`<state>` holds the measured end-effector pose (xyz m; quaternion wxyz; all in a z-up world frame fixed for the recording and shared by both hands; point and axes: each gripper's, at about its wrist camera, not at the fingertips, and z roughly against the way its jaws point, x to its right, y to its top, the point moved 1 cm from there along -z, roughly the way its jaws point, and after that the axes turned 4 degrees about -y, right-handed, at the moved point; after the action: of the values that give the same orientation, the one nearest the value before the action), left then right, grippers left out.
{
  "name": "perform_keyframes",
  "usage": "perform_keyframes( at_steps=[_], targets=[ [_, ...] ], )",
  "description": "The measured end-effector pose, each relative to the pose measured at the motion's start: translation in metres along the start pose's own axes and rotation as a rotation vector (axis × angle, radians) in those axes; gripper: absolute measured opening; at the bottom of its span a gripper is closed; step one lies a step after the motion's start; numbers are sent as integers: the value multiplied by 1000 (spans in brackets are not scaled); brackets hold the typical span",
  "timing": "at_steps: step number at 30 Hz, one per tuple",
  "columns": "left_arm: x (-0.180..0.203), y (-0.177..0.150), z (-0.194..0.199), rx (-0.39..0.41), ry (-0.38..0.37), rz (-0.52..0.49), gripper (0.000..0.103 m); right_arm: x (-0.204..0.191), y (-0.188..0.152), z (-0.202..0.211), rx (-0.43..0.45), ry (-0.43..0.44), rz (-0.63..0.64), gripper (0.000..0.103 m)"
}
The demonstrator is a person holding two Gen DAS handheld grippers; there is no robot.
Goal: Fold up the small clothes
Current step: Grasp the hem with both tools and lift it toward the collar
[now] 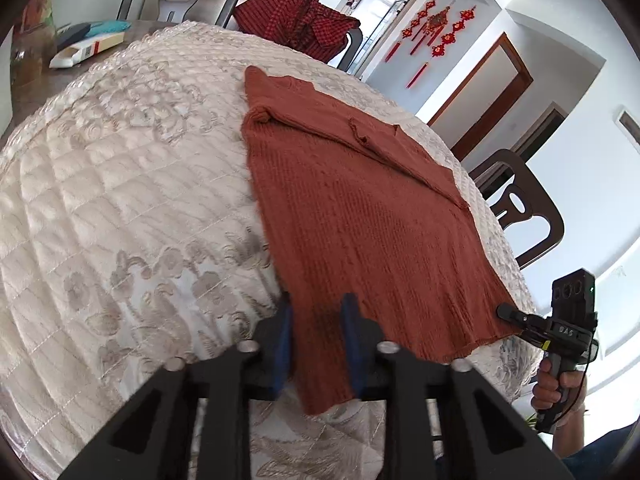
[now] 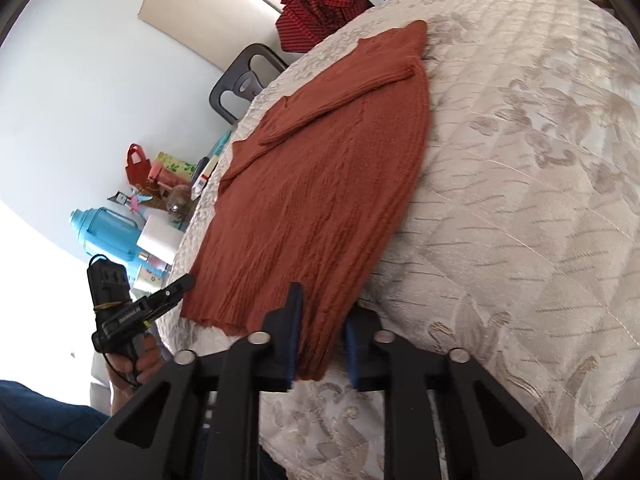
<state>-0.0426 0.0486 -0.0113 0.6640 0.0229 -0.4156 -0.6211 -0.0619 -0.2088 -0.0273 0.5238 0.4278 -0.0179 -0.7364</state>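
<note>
A rust-coloured knitted sweater (image 1: 360, 208) (image 2: 320, 168) lies flat on the cream quilted table cover (image 1: 120, 200) (image 2: 520, 200), its sleeves folded across the chest. Its hem lies at the near edge of the table. My left gripper (image 1: 316, 304) has the hem's left corner between its blue pads; in the right wrist view the left gripper (image 2: 186, 280) looks pinched narrow on that corner. My right gripper (image 2: 320, 300) holds the hem's other corner, and in the left wrist view the right gripper (image 1: 505, 312) also looks closed at the hem. A hand grips each handle.
A red checked garment (image 1: 296, 16) (image 2: 320, 4) hangs over a chair at the far side. More chairs (image 1: 520, 208) (image 2: 244, 76) stand around the table. A white box (image 1: 86, 50), a blue flask (image 2: 104, 236) and small clutter sit at the table's far left end.
</note>
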Motion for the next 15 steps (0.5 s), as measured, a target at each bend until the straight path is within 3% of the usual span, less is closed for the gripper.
perform_keyframes(
  at_steps=[5, 15],
  targets=[
    [-6, -3, 2, -2, -45, 28, 8, -1, -2, 6, 22, 9, 11, 7],
    [5, 0, 41, 106, -193, -3, 8, -16, -4, 33, 100, 109, 59, 5]
  ],
)
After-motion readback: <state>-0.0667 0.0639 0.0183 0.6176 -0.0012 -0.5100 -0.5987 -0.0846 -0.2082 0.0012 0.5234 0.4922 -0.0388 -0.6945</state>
